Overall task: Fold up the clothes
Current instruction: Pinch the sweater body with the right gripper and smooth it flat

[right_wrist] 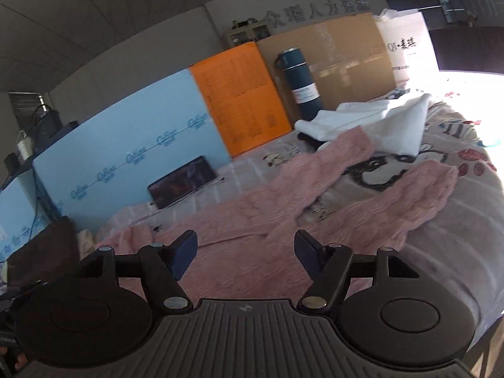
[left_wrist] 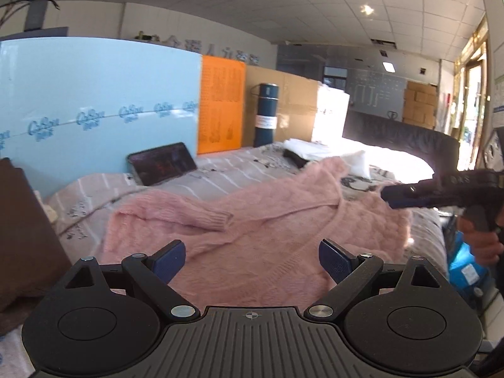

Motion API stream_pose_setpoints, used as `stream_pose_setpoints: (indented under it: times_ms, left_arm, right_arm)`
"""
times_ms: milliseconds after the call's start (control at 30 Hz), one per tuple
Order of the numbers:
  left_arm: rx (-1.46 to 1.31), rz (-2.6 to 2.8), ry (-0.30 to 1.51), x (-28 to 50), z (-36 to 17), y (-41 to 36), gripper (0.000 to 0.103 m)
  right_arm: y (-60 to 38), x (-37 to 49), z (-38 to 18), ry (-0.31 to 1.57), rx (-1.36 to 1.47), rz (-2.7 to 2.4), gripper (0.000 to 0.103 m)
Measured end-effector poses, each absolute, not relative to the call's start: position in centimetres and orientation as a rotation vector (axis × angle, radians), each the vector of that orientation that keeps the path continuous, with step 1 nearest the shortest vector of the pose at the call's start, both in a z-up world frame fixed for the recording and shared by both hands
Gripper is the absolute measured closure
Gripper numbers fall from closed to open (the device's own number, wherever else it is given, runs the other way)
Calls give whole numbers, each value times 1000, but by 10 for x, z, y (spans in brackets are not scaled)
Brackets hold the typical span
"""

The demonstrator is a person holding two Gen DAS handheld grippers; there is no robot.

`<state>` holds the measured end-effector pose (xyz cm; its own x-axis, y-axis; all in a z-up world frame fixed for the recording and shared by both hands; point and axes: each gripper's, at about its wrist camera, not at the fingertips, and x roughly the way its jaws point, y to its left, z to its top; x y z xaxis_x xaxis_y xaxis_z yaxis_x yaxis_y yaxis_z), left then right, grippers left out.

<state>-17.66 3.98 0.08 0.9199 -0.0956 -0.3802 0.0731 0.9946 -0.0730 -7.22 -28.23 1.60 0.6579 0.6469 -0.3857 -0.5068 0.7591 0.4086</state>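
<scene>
**Operator:** Left wrist view, nearest first: my left tool (left_wrist: pixel 252 260) has its blue pads spread wide and grips nothing. It hangs over the near part of a pink knit sweater (left_wrist: pixel 267 220).

**Listener:** Where does the sweater lie?

**Operator:** Spread loosely across a bed (left_wrist: pixel 220 179) with a cartoon-print cover. One sleeve (left_wrist: pixel 189 214) lies folded in across the body; in the right wrist view the other sleeve (right_wrist: pixel 321 170) stretches away toward a heap of white cloth (right_wrist: pixel 371 123).

**Listener:** And your right tool?

**Operator:** My right tool (right_wrist: pixel 245 256) is released too, pads apart, empty, over the sweater's middle.

**Listener:** How far along are you?

**Operator:** Early, I judge. The body is rumpled and unfolded, and the far sleeve is not yet brought in.

**Listener:** Anything farther back?

**Operator:** A dark tablet (left_wrist: pixel 162 162) leans against a pale blue board (left_wrist: pixel 94 94), then an orange panel (left_wrist: pixel 222 104) and a dark blue flask (left_wrist: pixel 266 115).
</scene>
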Motion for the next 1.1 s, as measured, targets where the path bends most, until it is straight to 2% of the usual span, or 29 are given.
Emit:
stream_pose_setpoints:
  times_ms: [133,200,233,267,367,433,567,833,900,933,967,1100]
  left_arm:
    - [-87,36,358,-183,6,64,9]
    - [-124,64,339,-186,8,76,9]
    - [-143,78,329,-188,10,81,9]
    - [-161,92,320,-190,11,87,9]
    - [-200,111,298,-194,14,98,9]
    - [-198,84,299,-194,14,94,9]
    - [-181,5,305,-193,12,83,9]
    - [-27,-180,363,-190,0,43,5]
    - [57,-183,404,-187,-7,31,5]
    - [103,-174,442,-184,-12,25,3]
    - [149,-164,482,-181,-17,20,3]
    - [202,-123,560,-173,-29,17,2]
  right_arm:
    - [-225,-89,3,636,131,775,39]
    - [-208,-97,-4,657,72,808,60]
    - [-203,-100,-8,661,46,819,77]
    - [-199,-104,-11,655,26,828,83]
    - [-210,-113,-5,583,66,838,90]
    - [-224,-118,6,521,134,819,90]
    - [-248,-125,29,375,184,735,90]
    - [-230,-111,3,414,73,653,87]
    - [-226,-110,-2,412,30,611,73]
    - [-223,-110,-4,410,-2,584,53]
    - [-219,-110,-7,412,-45,556,42]
    - [-205,-97,-7,416,-156,491,42]
